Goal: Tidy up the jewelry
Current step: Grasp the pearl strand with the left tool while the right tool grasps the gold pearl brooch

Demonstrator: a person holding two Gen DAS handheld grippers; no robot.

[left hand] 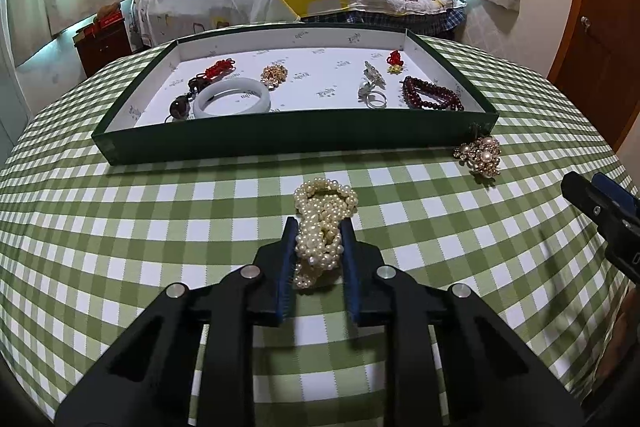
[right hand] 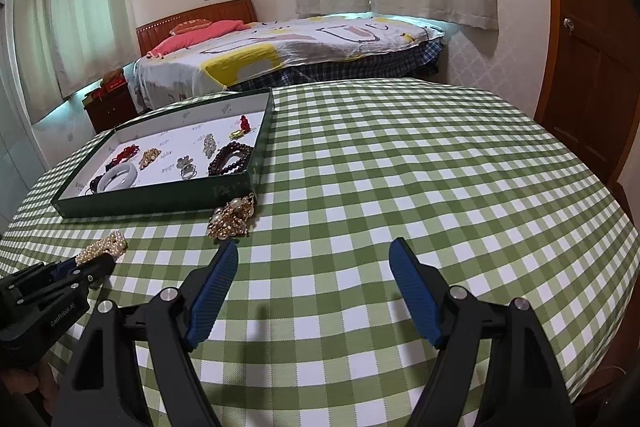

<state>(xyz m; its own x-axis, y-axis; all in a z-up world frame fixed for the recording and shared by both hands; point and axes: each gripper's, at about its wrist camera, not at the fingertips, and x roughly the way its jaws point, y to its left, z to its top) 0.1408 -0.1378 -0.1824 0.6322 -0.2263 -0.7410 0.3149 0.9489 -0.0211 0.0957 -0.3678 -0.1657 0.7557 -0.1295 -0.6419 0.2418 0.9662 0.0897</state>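
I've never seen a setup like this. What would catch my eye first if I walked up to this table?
Probably the left gripper, low in the foreground, closed on a heap of cream pearl strands lying on the green checked tablecloth. Behind it sits a dark green tray with a white bangle, dark red beads and other pieces inside. A gold and pearl cluster lies outside by its near right corner.

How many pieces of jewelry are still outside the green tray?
2: a cream pearl bracelet on the checked cloth, pinched in the left claw, and a gold pearl brooch beside the tray's corner.
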